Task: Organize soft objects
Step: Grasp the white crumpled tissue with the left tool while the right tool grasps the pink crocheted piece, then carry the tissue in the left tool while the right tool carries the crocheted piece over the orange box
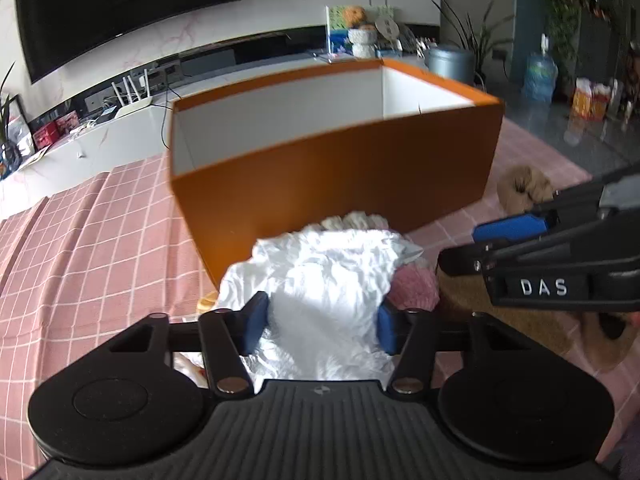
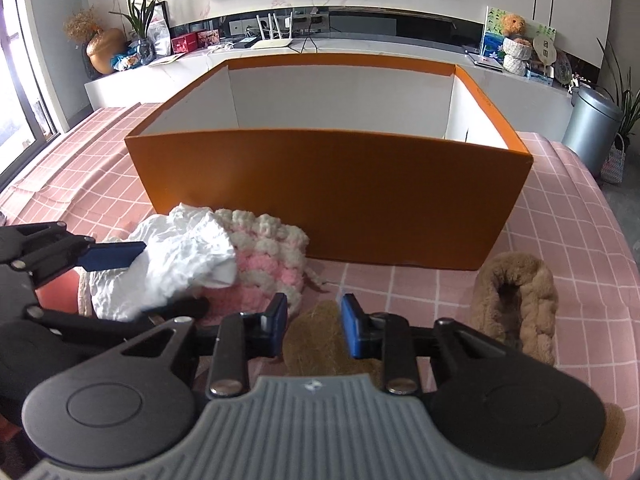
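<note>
Nearest to you, the white cloth (image 1: 320,292) is a crumpled, wrinkled heap lying on the pink checked tablecloth (image 1: 100,240), just in front of the orange box (image 1: 340,176). Your left gripper (image 1: 320,320) has its blue fingers (image 1: 256,320) set wide apart, one on each side of the cloth and pressing into its edges; whether they truly grip it you cannot tell from here. Beside the cloth, partly under it, sits a knitted pink-and-cream bundle (image 2: 264,264), bumpy in texture.

Your right gripper (image 2: 314,330) hovers over a flat brown fibre mat (image 2: 316,344), fingers apart with a moderate gap, holding nothing. To its right lies a fuzzy brown slipper (image 2: 516,304), opening facing up, near the box's front corner.

Beyond these, the box stands open-topped with white inner walls; its inside floor is hidden. Behind it runs a white counter (image 2: 360,50) carrying a router, boxes and plants, with a dark screen (image 1: 120,12) on the wall.
</note>
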`<state>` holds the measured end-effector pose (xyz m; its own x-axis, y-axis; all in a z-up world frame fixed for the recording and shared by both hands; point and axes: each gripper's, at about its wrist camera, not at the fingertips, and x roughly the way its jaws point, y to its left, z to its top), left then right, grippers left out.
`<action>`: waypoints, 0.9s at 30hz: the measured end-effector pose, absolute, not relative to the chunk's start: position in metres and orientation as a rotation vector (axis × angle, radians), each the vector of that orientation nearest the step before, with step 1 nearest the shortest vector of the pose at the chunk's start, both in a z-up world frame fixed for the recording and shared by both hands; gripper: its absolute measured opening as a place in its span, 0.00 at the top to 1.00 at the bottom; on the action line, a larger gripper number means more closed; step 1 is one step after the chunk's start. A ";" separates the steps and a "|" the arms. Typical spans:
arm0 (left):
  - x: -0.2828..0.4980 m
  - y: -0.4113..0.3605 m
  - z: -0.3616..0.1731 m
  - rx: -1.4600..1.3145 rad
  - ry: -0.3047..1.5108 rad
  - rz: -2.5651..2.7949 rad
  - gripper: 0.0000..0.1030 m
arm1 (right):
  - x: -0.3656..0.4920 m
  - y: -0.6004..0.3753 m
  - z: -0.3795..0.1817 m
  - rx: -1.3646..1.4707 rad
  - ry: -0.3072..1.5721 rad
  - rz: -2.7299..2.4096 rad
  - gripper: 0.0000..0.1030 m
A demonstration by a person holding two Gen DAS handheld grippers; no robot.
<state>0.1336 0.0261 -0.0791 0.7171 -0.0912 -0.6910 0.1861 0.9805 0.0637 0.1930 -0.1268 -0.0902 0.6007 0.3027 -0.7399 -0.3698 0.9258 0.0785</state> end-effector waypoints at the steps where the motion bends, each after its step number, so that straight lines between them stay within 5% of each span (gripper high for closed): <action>1: 0.132 0.032 -0.073 0.091 0.747 -0.154 0.61 | 0.191 -0.127 -0.088 -0.083 0.830 0.391 0.59; 4: 0.127 0.053 -0.059 -0.017 0.726 -0.137 0.80 | 0.190 -0.123 -0.081 -0.065 0.806 0.428 0.55; 11: 0.127 0.091 -0.042 -0.162 0.678 -0.088 0.84 | 0.197 -0.085 -0.085 -0.094 0.828 0.525 0.23; 16: 0.127 0.097 -0.044 -0.196 0.672 -0.089 0.84 | 0.212 -0.066 -0.104 -0.104 0.901 0.515 0.21; 19: 0.126 0.098 -0.046 -0.199 0.670 -0.095 0.84 | 0.217 -0.067 -0.112 -0.103 0.921 0.487 0.44; 27: 0.116 0.097 -0.039 -0.191 0.631 -0.089 0.84 | 0.213 -0.082 -0.093 -0.094 0.892 0.520 0.74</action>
<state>0.1164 0.0967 -0.0388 0.8046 -0.1407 -0.5769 0.0245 0.9786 -0.2044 0.2126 -0.0816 -0.0935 0.5130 0.3940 -0.7626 -0.4702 0.8723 0.1344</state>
